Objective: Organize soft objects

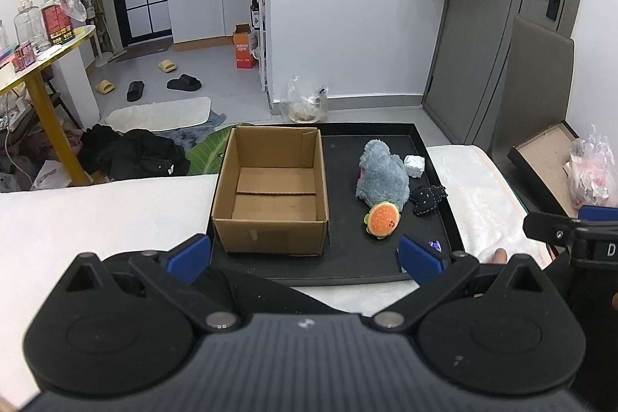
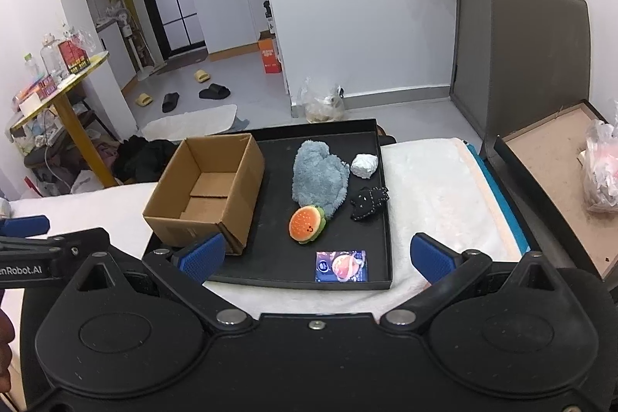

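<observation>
A black tray [image 1: 347, 269] [image 2: 266, 277] lies on a white blanket. On its left stands an open, empty cardboard box [image 1: 270, 219] [image 2: 174, 219]. To the right lie a grey-blue plush [image 1: 382, 176] [image 2: 318, 174], a small burger plush [image 1: 382, 219] [image 2: 307, 223], a black star-shaped plush [image 1: 428, 199] [image 2: 369, 202], a crumpled white wad [image 1: 414, 165] [image 2: 364, 165] and a small blue packet [image 2: 340, 266]. My left gripper [image 1: 305, 253] hovers open at the tray's near edge, holding nothing. My right gripper [image 2: 316, 257] also stands open and empty, near the packet.
The white blanket [image 1: 96, 219] [image 2: 436, 195] covers the surface around the tray. A shallow brown-lined box [image 2: 556, 172] with a plastic bag [image 2: 602, 176] sits to the right. Beyond lie dark clothes [image 1: 131, 153], slippers on the floor and a yellow table [image 1: 42, 64].
</observation>
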A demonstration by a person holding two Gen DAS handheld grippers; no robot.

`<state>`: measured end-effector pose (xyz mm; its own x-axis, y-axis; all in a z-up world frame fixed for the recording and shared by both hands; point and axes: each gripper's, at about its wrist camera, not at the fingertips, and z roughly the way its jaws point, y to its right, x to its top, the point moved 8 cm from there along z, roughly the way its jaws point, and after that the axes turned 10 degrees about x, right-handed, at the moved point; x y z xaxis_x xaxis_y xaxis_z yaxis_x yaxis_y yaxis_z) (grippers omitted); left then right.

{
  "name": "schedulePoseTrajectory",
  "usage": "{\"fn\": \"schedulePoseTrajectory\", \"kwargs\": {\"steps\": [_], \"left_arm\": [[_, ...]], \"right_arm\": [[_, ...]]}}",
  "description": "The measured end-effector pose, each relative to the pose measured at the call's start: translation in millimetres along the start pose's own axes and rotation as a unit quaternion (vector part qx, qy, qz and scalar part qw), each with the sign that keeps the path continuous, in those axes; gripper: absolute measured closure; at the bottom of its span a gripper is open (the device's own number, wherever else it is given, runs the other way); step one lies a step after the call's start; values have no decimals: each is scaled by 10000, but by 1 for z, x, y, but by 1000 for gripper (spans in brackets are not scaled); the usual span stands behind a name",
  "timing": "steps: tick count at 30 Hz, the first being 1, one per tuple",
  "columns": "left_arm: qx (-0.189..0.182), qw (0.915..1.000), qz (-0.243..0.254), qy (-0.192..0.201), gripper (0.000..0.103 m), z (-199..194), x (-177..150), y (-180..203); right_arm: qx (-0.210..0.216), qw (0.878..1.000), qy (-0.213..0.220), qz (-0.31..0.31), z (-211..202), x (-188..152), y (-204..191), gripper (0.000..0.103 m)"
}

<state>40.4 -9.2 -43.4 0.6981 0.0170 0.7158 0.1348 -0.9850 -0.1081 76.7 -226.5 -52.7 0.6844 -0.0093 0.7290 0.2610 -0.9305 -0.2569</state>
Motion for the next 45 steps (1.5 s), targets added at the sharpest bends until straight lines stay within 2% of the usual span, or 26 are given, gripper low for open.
{"fn": "schedulePoseTrajectory", "kwargs": {"steps": [4, 45], "left_arm": [[81, 10000, 12, 28, 0, 0, 1, -1], [32, 9998, -132, 111, 0, -1, 1, -2]], "right_arm": [[-18, 10000, 15, -13, -1, -1, 0, 0], [-29, 10000, 87, -27, 2, -3, -4, 0]]}}
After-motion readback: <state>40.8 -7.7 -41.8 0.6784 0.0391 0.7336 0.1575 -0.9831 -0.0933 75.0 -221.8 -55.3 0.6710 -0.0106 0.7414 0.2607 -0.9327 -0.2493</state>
